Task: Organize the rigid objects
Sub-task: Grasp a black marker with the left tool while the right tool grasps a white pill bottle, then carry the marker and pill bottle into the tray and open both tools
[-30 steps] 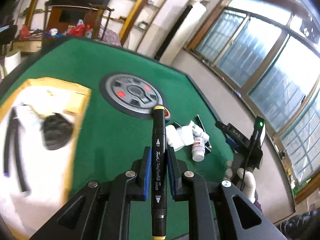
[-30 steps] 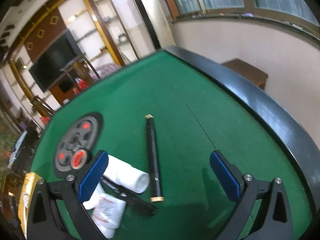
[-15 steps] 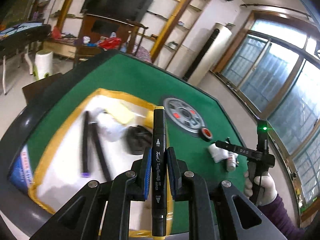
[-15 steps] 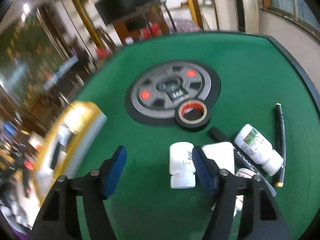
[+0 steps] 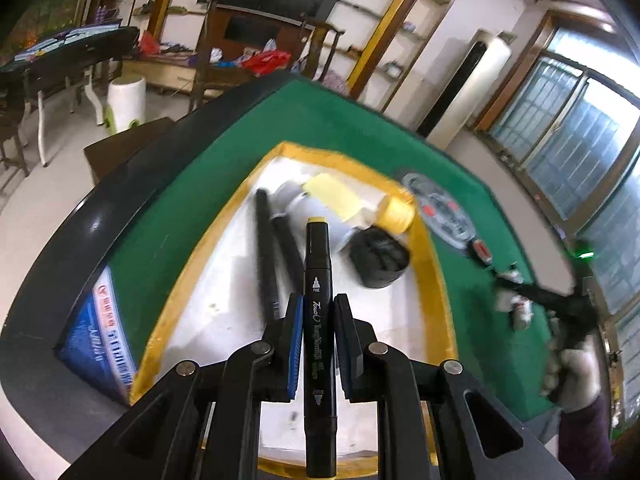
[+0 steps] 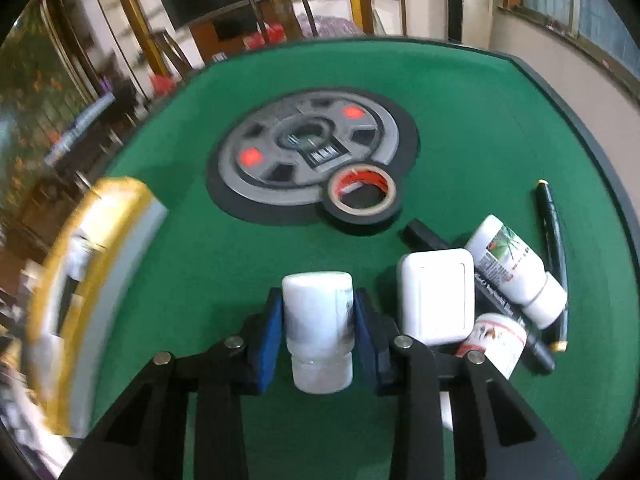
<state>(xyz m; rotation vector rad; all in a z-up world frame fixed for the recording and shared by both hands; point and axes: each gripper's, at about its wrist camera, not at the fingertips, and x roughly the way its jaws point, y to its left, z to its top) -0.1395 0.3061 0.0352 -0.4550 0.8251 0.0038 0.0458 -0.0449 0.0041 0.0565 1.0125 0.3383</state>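
Left gripper (image 5: 316, 344) is clamping a black marker with yellow end caps (image 5: 317, 308) between its blue-padded fingers (image 5: 294, 346), barrel running along the finger line and hanging over the white, yellow-rimmed tray (image 5: 428, 264) that is sitting near the left edge of the green felt surface (image 5: 168, 216). Already lying in the tray: two long black pens (image 5: 272, 256), a pale yellow block (image 5: 336, 200), a black round container (image 5: 378, 258), all somewhat blurred. Judgement: the marker is hard, smooth and slim, so it is best lowered flat beside the pens before release, to keep it from rolling or bouncing off the rim. Right gripper (image 6: 316, 332) is closing its fingers on a white plastic pill bottle (image 6: 318, 328) lying on the felt toward the near edge; both pads are sitting against the bottle's sides. Judgement: the bottle is rigid, glossy and cylindrical, so squeezing across the body's middle rather than the narrower cap is limiting slip. Just to its right are lying a white rounded-rectangle case (image 6: 434, 298), two more labelled white bottles (image 6: 516, 268), a black pen with gold tips (image 6: 554, 248); a black roll of tape with a red inner face (image 6: 362, 196) is overlapping the grey round centre panel (image 6: 280, 148).
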